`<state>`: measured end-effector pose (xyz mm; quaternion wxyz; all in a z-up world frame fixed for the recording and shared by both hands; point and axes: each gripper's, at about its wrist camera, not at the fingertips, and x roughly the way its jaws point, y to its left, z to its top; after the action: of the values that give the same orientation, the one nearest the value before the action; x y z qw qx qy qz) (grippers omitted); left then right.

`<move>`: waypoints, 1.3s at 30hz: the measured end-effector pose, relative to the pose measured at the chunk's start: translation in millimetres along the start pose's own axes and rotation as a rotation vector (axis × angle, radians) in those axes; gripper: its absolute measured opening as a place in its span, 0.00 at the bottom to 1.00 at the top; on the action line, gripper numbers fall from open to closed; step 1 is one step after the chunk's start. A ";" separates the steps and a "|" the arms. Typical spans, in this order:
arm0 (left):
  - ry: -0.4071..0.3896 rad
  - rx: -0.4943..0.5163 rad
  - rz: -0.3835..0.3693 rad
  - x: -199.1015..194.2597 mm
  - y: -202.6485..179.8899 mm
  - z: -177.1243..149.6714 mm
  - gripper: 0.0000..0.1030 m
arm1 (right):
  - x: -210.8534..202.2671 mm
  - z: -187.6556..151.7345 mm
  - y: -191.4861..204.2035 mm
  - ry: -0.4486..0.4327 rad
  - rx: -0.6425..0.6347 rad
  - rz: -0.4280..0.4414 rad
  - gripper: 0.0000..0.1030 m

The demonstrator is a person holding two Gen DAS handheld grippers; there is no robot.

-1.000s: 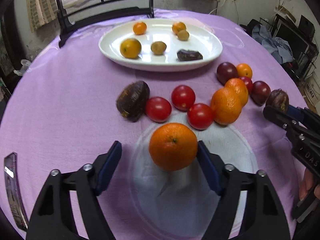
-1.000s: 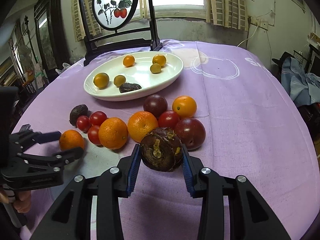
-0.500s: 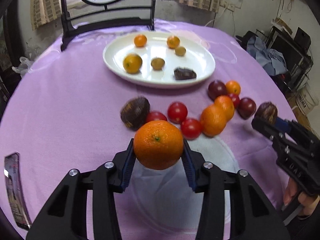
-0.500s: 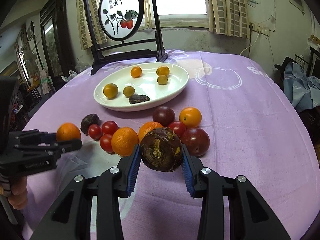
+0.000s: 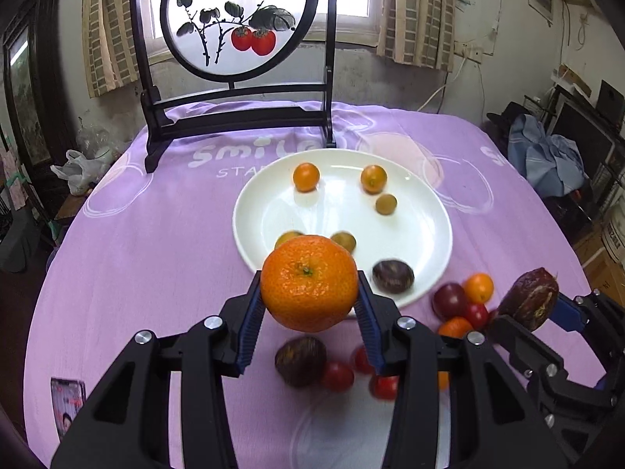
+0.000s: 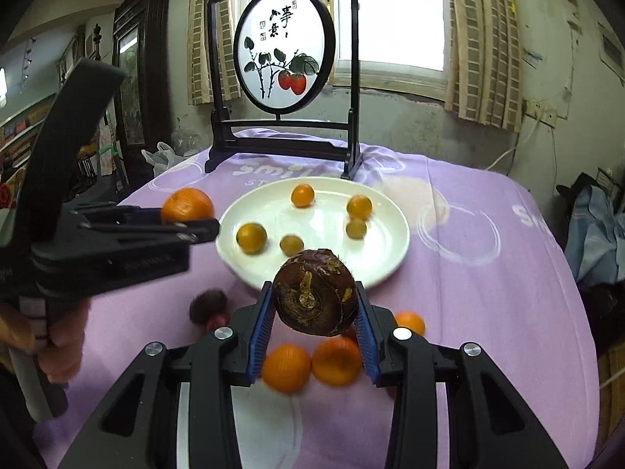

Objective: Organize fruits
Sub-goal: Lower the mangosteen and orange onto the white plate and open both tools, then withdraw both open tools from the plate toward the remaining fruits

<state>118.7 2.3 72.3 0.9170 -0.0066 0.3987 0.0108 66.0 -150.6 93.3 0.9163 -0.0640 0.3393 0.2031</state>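
My left gripper point(image 5: 308, 312) is shut on a large orange point(image 5: 308, 282), held above the table in front of the white plate point(image 5: 429, 234). My right gripper point(image 6: 314, 320) is shut on a dark brown wrinkled fruit point(image 6: 314, 297), also lifted; that fruit point(image 5: 529, 298) shows at the right of the left wrist view. The plate point(image 6: 394, 242) holds several small orange and yellow-green fruits and one dark fruit point(image 5: 392, 275). Below the grippers on the purple cloth lie red tomatoes point(image 5: 338, 376), oranges point(image 6: 287, 367), dark plums point(image 5: 447, 301) and another brown fruit point(image 5: 300, 360).
A black-framed round painted screen point(image 5: 234, 19) stands at the table's far edge behind the plate. A small card point(image 5: 68, 404) lies at the near left of the cloth. A person's hand point(image 6: 58, 336) grips the left tool's handle. Clutter and clothes sit beyond the table's right side.
The left gripper closed on the large orange and lifted it off the cloth. Both grippers rose with their fruits and tilted up, bringing the plate and screen into fuller view.
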 end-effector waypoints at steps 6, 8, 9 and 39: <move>0.063 -0.046 0.065 55.4 6.7 24.5 0.42 | 64.5 26.9 -7.2 0.070 0.022 -0.022 0.39; 0.083 -0.056 0.080 71.4 10.7 30.6 0.42 | 83.0 31.1 -11.8 0.102 0.044 -0.026 0.39; 0.091 -0.059 0.086 79.1 12.1 33.8 0.42 | 90.2 33.6 -12.4 0.114 0.049 -0.030 0.39; 0.073 -0.123 0.039 8.7 24.3 -45.9 0.87 | 11.2 -33.6 -61.9 0.101 0.213 0.005 0.73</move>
<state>90.5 25.8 34.6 0.8993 -0.0556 0.4305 0.0527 79.4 -211.8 59.1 0.8991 0.0245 0.4048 0.1645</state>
